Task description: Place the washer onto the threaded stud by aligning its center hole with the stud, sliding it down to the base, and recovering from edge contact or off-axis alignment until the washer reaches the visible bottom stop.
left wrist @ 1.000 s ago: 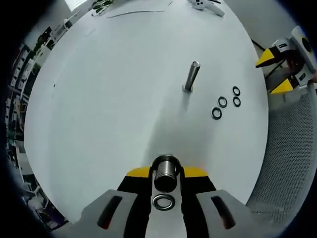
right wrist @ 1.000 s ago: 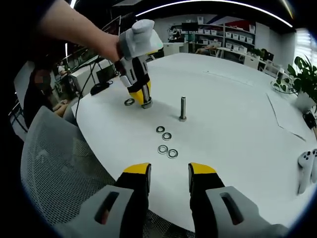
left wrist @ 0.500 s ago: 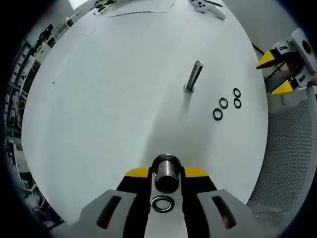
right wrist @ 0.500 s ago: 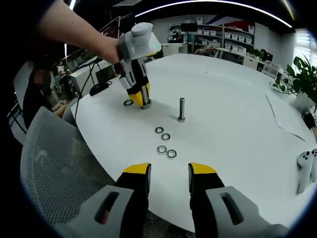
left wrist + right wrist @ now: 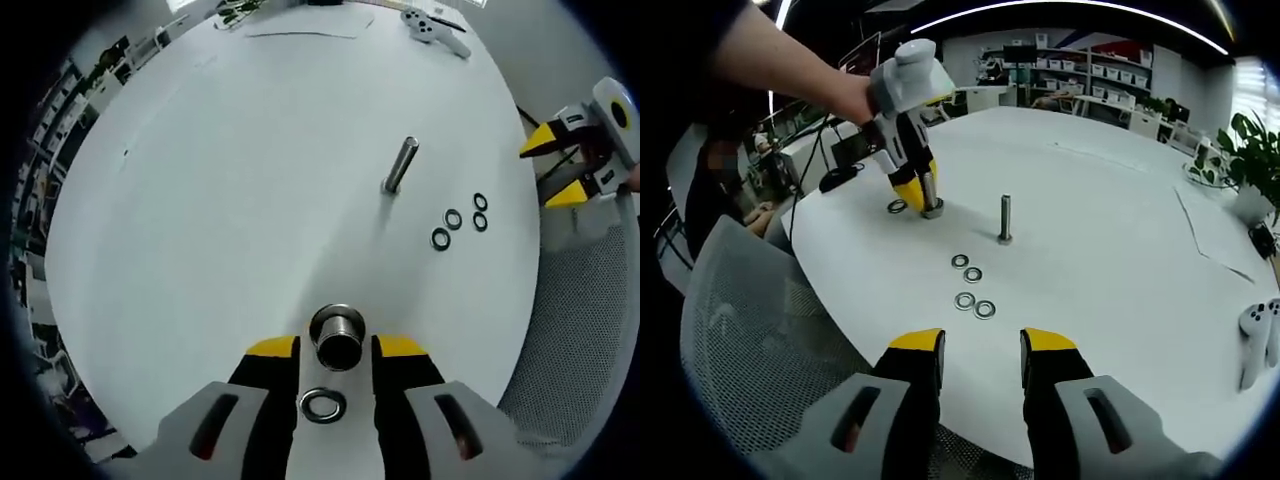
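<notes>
Left gripper view: your left gripper stands open astride a stud, grasping nothing, with a washer flat on the table beside it. Thin, stiff, likely slippery: pinch its rim. Right gripper hangs open, empty.

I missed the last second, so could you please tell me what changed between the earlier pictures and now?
The left gripper opened: its yellow-tipped jaws, earlier pressed against the short threaded steel stud, now stand apart beside it, and the gripper has tilted. The flat steel washer, the tall steel stud, the four loose washers and the open right gripper stayed put.
</notes>
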Motion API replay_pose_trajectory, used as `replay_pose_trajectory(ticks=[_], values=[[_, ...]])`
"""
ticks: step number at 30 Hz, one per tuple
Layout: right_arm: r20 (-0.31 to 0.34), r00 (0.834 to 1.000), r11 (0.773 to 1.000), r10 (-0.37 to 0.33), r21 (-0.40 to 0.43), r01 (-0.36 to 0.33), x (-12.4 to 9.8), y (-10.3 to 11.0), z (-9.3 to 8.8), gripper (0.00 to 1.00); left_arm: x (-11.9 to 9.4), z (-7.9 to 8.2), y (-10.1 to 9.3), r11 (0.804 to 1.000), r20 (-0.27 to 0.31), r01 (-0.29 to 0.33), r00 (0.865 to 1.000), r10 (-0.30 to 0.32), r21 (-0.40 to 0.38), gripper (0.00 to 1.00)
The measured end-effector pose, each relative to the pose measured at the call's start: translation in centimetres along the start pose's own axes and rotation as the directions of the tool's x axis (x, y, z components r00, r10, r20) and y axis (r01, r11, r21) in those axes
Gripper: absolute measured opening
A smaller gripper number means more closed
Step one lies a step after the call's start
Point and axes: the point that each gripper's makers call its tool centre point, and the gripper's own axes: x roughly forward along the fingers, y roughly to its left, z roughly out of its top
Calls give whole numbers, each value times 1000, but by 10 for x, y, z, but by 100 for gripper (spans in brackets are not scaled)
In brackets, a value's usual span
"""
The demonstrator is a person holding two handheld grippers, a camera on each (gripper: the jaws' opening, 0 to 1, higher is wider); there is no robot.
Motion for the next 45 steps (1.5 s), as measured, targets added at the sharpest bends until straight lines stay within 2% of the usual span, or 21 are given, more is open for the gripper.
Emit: replay_pose_trajectory(ticks=[5,18,26,45], values=[[-3,1000,1000,0,0,0,0,0,-1,33,-1,-6,1,1000,-3,-6,1000,6,-7,32],[-7,1000,1000,-3,0,3,0,-1,-2,33,-3,-23,4,998,-20,-11,1000,10,-62,34],[-2,1000,1000,-3,2,3,0,-1,-1,33,0,-29,4,998,-39,-12,999,10,-64,35],[-4,1000,1000,3,1,-3,0,0,-1,33,2,-62,12,991,-82,-26,997,15,-128,38]])
